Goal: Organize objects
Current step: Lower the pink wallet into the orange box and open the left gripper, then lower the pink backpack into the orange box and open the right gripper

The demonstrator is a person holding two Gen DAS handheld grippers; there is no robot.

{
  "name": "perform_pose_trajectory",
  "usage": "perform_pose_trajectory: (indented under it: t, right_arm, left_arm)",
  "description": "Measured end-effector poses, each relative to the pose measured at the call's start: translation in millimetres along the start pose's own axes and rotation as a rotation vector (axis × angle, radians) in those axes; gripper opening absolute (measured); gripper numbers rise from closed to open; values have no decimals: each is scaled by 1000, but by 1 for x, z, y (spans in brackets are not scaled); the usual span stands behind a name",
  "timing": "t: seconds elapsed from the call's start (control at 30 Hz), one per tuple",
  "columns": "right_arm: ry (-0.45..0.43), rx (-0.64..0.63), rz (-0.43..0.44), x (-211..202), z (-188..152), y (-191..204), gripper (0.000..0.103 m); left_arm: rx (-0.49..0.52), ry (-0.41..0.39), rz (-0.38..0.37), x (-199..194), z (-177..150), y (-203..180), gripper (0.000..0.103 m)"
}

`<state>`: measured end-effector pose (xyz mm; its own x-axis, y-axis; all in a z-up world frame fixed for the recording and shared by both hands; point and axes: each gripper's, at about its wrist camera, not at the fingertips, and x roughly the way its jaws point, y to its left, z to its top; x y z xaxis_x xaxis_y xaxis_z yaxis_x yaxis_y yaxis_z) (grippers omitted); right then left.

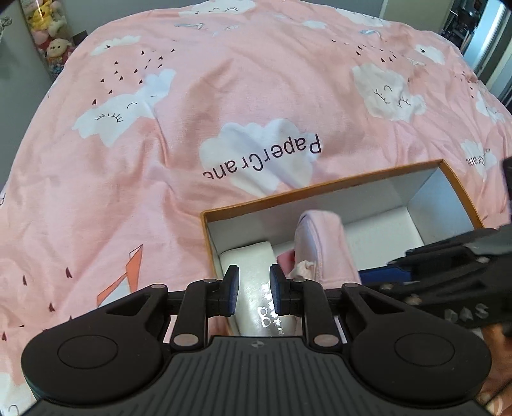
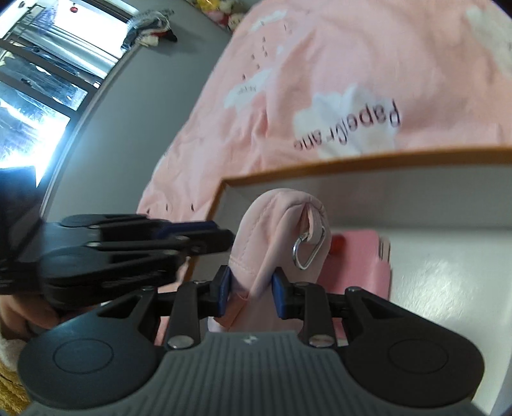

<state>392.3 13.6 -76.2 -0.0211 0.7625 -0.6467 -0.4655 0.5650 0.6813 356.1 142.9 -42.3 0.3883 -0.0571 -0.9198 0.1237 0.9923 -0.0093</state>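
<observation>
An open cardboard box (image 1: 320, 187) with white inside walls and an orange-brown rim lies on a pink bed cover. My left gripper (image 1: 254, 292) is shut on a white glossy packet (image 1: 256, 297) at the box's near left corner. My right gripper (image 2: 251, 289) is shut on a pink fabric pouch (image 2: 281, 224) with a silver clip (image 2: 305, 252), held upright inside the box (image 2: 352, 163). The pouch also shows in the left wrist view (image 1: 323, 246). A pink flat item (image 2: 358, 259) lies on the box floor behind the pouch. The right gripper shows at the left view's right edge (image 1: 448, 265).
The pink cover (image 1: 224, 96) with white clouds spreads around the box. Plush toys (image 1: 51, 28) stand in a clear case at the far left. A grey wall and bright windows (image 2: 38, 80) run along the bed's left side.
</observation>
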Motion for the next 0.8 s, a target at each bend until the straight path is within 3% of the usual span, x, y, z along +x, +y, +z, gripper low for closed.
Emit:
perform_pose_trajectory:
  t: [0.17,0.47,0.53,0.8]
  right_arm:
    - [35,75,-44,-3,2,-22,35]
    - [62,80,-200,-16,5,-30,60]
    - [64,106,-235,-17,5,-33,73]
    - [40,242,-296,-24,6,-45,75]
  left_arm:
    - [35,10,-9,-3,-4,-3,23]
    - [52,22,2,-5,-8,-4,23]
    - [51,22,6,-6,-8,-4,23]
    - [77,31,0,-12,-12,-4,23]
